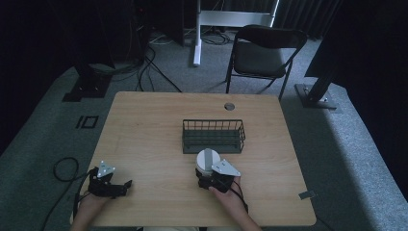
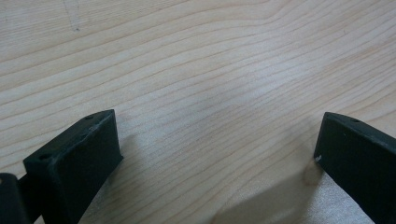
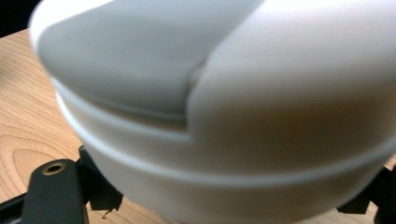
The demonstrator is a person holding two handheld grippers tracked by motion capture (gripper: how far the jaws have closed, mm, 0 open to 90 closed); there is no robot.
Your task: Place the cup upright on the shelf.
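Between our right gripper's (image 1: pixel 208 179) fingers sits the round white lidded plastic container (image 3: pixel 224 116), gripped low; it could slip. Left gripper (image 2: pixel 219 154) fingers spread wide.

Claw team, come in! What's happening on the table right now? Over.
Left claw open over bare wood. Right claw shut on round white lidded container. Dark wire basket just beyond, nothing between. Over.
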